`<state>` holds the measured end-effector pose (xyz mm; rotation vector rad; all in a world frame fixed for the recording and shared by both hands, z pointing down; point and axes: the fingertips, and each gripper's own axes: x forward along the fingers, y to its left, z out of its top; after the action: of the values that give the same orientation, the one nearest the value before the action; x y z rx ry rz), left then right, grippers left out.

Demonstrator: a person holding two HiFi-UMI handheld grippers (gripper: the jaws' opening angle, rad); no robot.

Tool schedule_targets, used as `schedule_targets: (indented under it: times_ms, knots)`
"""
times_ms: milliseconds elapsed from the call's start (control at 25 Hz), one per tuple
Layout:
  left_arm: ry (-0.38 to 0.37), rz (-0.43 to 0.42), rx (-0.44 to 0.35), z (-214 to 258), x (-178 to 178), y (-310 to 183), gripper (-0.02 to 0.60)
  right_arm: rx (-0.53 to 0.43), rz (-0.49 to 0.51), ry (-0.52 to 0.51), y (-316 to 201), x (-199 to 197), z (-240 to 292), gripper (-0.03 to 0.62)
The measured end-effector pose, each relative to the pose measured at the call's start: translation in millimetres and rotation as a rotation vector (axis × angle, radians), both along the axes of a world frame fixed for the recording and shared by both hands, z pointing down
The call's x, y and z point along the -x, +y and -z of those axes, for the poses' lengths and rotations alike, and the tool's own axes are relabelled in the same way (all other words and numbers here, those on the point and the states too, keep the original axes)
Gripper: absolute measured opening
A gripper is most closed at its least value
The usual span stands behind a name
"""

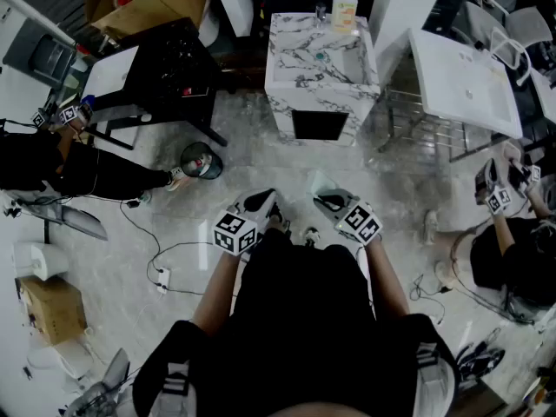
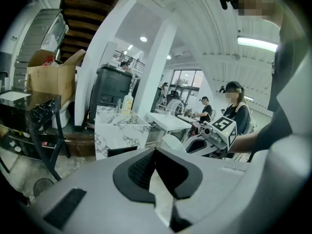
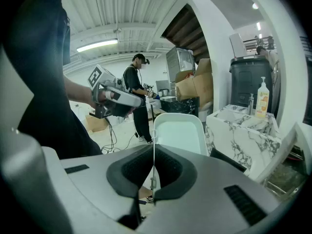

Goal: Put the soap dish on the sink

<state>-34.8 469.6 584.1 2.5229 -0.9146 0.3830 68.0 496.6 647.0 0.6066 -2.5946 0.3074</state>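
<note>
A pale, white-rimmed soap dish juts out ahead of my right gripper, whose jaws are shut on the dish's thin near rim. In the right gripper view the dish stands on edge above the gripper, tilted toward the marble sink. That sink is a white, grey-veined block across the floor ahead of me. My left gripper is held beside the right one, shut with nothing in it. From the left gripper view the dish and the right gripper's marker cube are in sight.
A soap bottle stands at the sink's back edge. A black table is to the left, a white basin top on a rack to the right. A round bin and cables lie on the floor. People stand at both sides.
</note>
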Motion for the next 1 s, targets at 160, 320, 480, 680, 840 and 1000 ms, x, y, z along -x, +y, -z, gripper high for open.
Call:
schedule_targets:
  times_ms: [160, 320, 480, 680, 840, 1000]
  knots:
    - [-0.006, -0.01, -0.002, 4.9, -2.4, 7.2, -0.002, -0.003, 0.01, 0.001, 5.3, 5.0, 5.8, 0.0]
    - [0.003, -0.005, -0.017, 12.0, -4.0, 9.4, -0.002, 0.005, -0.003, 0.002, 7.9, 3.9, 12.6, 0.0]
    - [-0.001, -0.011, -0.02, 11.3, -4.2, 14.8, -0.002, 0.007, 0.004, 0.001, 10.7, 3.0, 11.7, 0.0]
    - [0.003, -0.005, -0.016, 8.7, 1.2, 12.8, -0.002, 0.035, 0.004, -0.023, 13.7, 12.0, 19.3, -0.002]
    - [0.012, -0.006, -0.019, 8.2, 2.5, 5.9, -0.002, 0.013, 0.014, -0.005, 8.2, 15.1, 18.6, -0.002]
    - [0.008, -0.016, -0.017, 6.0, 6.7, -4.5, -0.002, -0.003, 0.008, 0.001, -7.0, 18.0, 17.1, -0.002]
